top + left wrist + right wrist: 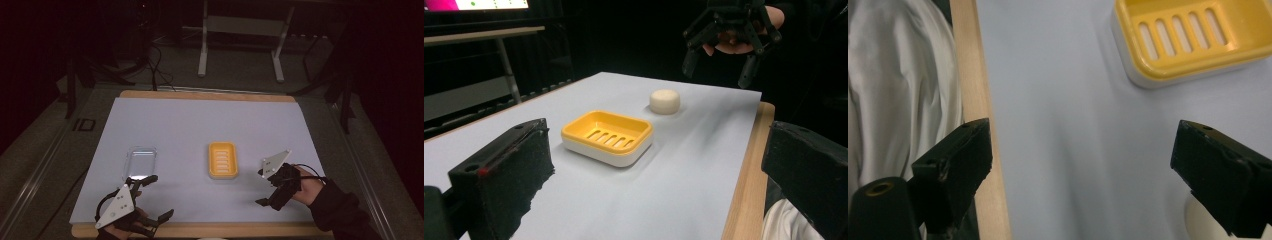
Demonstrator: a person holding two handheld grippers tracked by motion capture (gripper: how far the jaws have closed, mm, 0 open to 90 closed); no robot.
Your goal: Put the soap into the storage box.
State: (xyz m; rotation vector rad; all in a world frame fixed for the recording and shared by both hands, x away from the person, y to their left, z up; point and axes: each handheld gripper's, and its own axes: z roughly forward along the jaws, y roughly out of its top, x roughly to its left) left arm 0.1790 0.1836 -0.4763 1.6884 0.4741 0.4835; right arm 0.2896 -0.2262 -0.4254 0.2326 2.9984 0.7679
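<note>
Near the front left corner of the table (165, 120), the left gripper (154, 198) hovers low with its jaws spread wide and nothing between them; one jaw tip sits at the near edge of the clear plastic lid (140, 161), which lies flat on the pale sheet, left of centre. In the middle, a little toward the front, stands the yellow soap dish (222, 160), its slotted tray sitting in a white base, apart from the lid. Farther right, just in from the front edge, rests the round cream soap bar (664, 101), with the right gripper (265, 187) poised above it, jaws wide apart and holding nothing; in the right gripper view the bar peeks from under one jaw at the lower right corner. The bar is probably light, firm and rather slick, with rounded sides, so a hold across its middle, jaws low on opposite flanks and closing gently, should keep it from squirting out. The lid looks thin, light and a bit flexible, best pinched at one rim. The right hand (306, 189) comes in from the front right, wrist bent so that the jaws point down and toward the table's middle; the left forearm enters at the front edge, tool angled forward toward the lid.
</note>
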